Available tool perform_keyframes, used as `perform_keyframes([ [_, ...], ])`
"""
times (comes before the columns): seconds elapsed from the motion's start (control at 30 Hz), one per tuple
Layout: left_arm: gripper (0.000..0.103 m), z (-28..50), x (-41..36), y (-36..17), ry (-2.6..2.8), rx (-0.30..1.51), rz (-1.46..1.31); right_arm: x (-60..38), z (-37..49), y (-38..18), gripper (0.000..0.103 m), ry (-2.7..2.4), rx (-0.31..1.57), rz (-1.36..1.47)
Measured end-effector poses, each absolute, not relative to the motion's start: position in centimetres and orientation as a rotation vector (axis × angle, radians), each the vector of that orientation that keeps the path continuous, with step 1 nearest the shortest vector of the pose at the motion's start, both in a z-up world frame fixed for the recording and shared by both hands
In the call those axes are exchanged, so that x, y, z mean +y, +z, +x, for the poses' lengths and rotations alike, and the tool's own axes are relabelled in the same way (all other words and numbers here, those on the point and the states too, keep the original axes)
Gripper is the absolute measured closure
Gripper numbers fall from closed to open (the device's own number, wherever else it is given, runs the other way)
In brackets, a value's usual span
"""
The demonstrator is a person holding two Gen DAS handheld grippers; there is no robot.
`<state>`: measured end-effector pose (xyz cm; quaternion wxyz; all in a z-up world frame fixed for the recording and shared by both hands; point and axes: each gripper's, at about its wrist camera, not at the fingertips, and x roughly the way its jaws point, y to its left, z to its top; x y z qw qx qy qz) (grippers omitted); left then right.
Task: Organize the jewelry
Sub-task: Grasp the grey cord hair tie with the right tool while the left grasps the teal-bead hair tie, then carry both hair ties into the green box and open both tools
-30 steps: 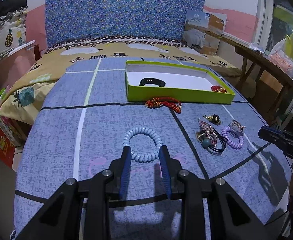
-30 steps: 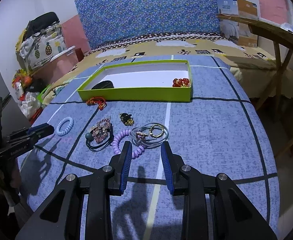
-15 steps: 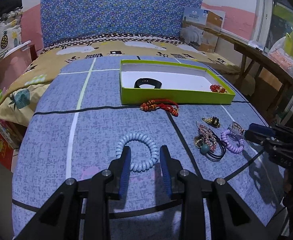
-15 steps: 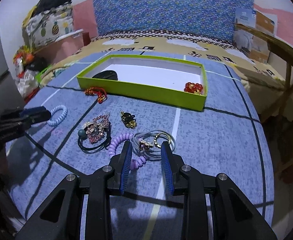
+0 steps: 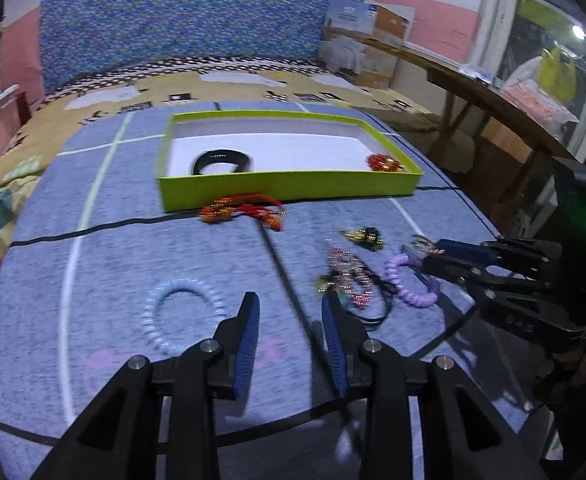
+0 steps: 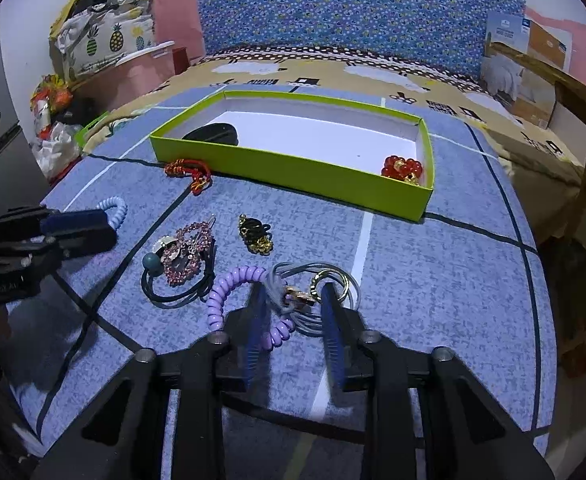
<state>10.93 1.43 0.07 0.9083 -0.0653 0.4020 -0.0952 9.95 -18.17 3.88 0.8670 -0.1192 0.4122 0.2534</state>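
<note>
A green box on the blue table holds a black band and a red bead bracelet. My left gripper is open; the pale blue coil tie lies just left of it. My right gripper is open, its jaws around the grey ring bunch with gold rings, next to the purple coil tie. A pink jewelled clip on a black tie, a black-gold charm and a red cord bracelet lie loose.
A bed with a blue patterned headboard stands behind the table. A wooden bench is at the right. Bags and clutter stand at the left. The table edge runs close below both grippers.
My left gripper has swung right, so the pale blue coil now lies left of its jaws. My right gripper has moved forward and down over the grey ring bunch.
</note>
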Motion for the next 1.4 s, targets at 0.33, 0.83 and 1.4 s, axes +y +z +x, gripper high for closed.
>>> perform_keyframes([
  [0.33,0.069,12.3,-0.8,-1.3,-0.259,0.922,-0.192,-18.9,9.7,4.6,0.085,0.530,0.832,-0.200],
  [0.83,0.089,12.5,-2.2,-1.2,-0.179,0.956,-0.072,-19.6,9.6,4.6,0.085,0.525,0.834,-0.169],
  [1.4,0.090,11.0,-0.9,1.3,-0.177,0.817,-0.052,-20.7,9.0,5.6,0.085,0.501,0.800,-0.132],
])
